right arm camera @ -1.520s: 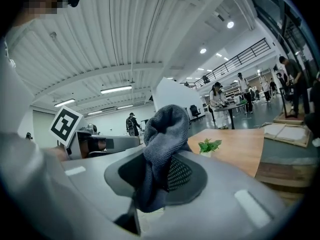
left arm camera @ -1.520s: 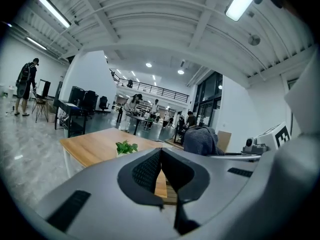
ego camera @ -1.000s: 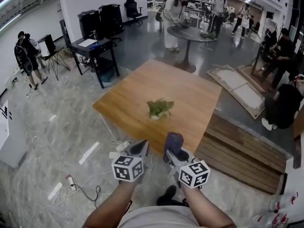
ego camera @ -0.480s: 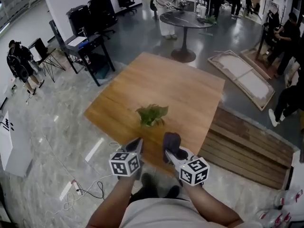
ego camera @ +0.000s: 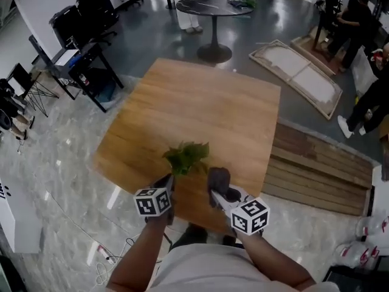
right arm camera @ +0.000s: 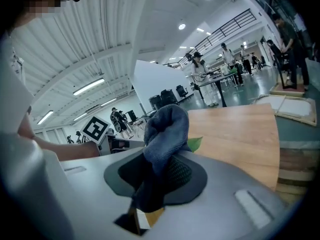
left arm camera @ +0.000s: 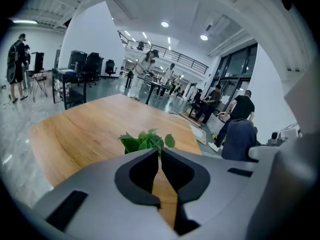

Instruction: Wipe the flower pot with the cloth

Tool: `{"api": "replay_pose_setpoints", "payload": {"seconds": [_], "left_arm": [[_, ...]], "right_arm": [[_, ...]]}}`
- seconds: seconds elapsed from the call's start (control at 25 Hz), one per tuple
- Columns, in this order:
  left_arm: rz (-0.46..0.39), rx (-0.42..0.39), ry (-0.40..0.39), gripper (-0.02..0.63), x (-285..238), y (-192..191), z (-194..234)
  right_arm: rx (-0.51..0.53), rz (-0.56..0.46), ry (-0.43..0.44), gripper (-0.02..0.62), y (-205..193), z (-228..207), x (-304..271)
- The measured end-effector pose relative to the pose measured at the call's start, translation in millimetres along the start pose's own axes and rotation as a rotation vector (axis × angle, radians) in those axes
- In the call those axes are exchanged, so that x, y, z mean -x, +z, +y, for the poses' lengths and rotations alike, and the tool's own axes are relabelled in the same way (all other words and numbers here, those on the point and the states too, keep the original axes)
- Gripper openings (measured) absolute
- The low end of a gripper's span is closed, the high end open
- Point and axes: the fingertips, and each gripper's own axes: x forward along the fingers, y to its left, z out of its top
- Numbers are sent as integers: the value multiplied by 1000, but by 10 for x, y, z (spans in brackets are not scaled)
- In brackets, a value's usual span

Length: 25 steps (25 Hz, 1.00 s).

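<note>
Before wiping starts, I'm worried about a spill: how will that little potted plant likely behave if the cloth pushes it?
The potted plant looks small and leafy, so probably light and apt to slide or tip on the smooth table. The cloth folds limply, so likely soft, pushing gently.

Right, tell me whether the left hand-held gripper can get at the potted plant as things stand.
Probably yes. The left hand-held gripper points straight at the plant on the table, with nothing between them. Its jaws stand together, though, and leaves hide the pot itself.
</note>
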Motion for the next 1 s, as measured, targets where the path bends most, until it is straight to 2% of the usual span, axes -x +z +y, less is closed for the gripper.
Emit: {"api": "replay_pose_setpoints", "payload": {"seconds": [0.24,0.32,0.48,0.76,0.88,1.0], "left_arm": [[163,-17,-27,9,-650,-57,511],[228,-15,-42,66,-846,-157,659],[313,-20,-49,78,-1183,-313,928],[398,3,-93,81,-1697,-372,1132],[425,11,-119,78,-1796,-408,1121],[413,42,-135,47,-1849,-377,1142]], "right_arm": [[-90,16,-72,78,-31,-374,-507],[-127,19,-100,78,-95,-488,-625],[-194,26,-161,78,-272,-700,-759],[-294,26,-251,78,-546,-1166,-893],[-334,26,-252,78,-683,-1287,-1009],[-367,30,-222,78,-799,-1387,-1172]]}}
